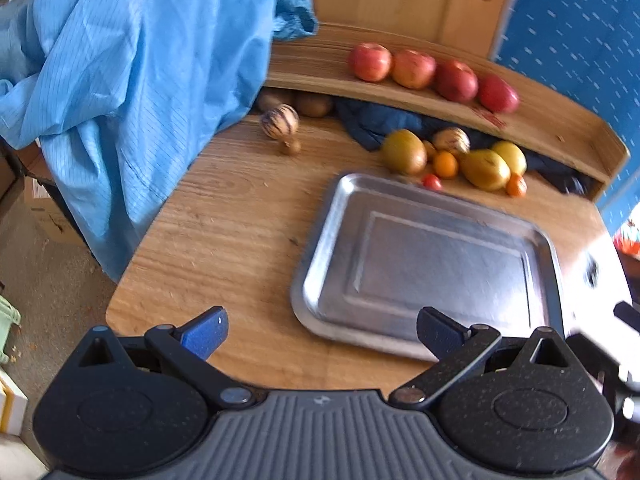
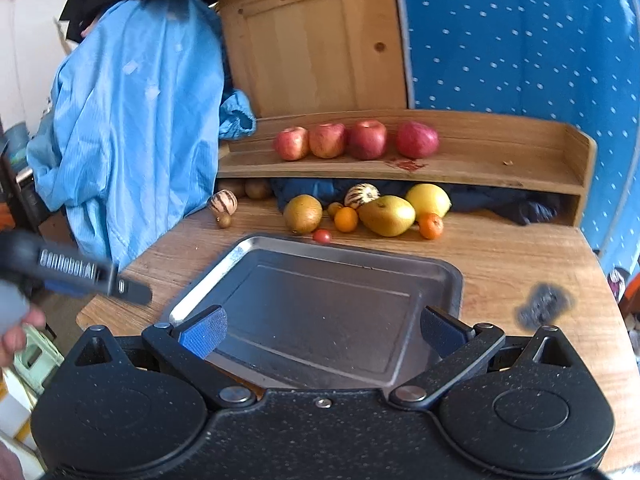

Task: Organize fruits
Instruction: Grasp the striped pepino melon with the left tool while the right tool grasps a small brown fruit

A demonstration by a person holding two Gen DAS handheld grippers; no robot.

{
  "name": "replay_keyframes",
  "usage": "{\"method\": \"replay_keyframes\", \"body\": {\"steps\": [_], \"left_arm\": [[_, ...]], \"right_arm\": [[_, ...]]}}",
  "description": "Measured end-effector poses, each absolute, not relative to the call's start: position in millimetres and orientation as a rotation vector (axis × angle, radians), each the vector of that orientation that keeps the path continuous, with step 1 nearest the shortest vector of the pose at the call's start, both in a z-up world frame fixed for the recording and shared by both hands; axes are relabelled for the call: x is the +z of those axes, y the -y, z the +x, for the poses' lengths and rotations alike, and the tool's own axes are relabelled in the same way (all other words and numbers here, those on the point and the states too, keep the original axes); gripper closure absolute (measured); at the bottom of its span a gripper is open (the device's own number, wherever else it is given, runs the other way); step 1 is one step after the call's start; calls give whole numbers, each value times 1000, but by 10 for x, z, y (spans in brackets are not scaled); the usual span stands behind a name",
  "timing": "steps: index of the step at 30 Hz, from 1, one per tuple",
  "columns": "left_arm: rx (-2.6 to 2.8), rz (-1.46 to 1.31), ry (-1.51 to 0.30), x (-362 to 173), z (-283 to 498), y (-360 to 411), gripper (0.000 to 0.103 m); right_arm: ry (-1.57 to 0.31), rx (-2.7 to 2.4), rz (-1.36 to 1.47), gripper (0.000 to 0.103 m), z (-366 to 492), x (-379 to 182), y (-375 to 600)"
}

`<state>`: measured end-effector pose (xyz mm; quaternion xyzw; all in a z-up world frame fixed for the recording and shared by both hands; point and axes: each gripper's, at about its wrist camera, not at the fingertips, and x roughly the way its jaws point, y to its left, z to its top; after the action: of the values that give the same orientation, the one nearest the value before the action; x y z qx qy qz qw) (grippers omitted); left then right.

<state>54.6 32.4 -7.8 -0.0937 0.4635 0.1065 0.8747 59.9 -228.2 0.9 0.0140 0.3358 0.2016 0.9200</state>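
Observation:
A bare steel tray (image 1: 340, 248) (image 2: 240, 256) lies on the wooden table. Behind it sits a pile of fruit: a brown pear (image 1: 404, 151) (image 2: 303, 213), a yellow-green pear (image 1: 485, 169) (image 2: 387, 215), a lemon (image 2: 428, 200), small oranges (image 1: 445, 164) (image 2: 346, 219), a cherry tomato (image 2: 322, 236) and striped melons (image 1: 280, 121) (image 2: 223, 203). Several red apples (image 1: 370, 62) (image 2: 367, 139) line the shelf. My left gripper (image 1: 322, 332) is open above the table's near edge. My right gripper (image 2: 322, 330) is open over the tray's near side. Both hold nothing.
A blue garment (image 1: 132, 80) (image 2: 132, 120) hangs at the left, draping onto the table. A dark blue cloth (image 1: 372, 120) is stuffed under the shelf (image 2: 480, 168). The other gripper's body (image 2: 72, 272) and a hand (image 2: 16, 332) show at left. A blue dotted wall (image 2: 520, 40) stands at right.

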Motion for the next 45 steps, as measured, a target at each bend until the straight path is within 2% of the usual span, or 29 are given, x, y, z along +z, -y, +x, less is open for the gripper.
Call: {"method": "replay_keyframes", "body": {"steps": [13,25,31,34,37,39,45], "left_arm": [[100,-153,-968,-183,1823,-1221,1],[-40,-60,-1062,-585,2874,-1649,1],[-47,-77,-1090,-688,3123,-1789,4],[-55,-83,-1101,-739,3220,-1850,10],[-68,-96,-1114,-787,3271,-1900,22],[-82,-102,-1120,-811,3290,-1922,29],[-140,-178,-1140,-872,3377,-2007,45]], "right_arm": [[-701,438,-88,1,1258,-26,1378],[-846,468,-169,1,2056,-310,64],[-870,498,-218,7,2338,-439,-273],[-893,489,-223,13,2530,-549,-392],[-918,472,-196,23,2696,-639,-461],[-924,468,-185,25,2776,-680,-502],[-950,471,-189,44,2968,-801,-648]]}}
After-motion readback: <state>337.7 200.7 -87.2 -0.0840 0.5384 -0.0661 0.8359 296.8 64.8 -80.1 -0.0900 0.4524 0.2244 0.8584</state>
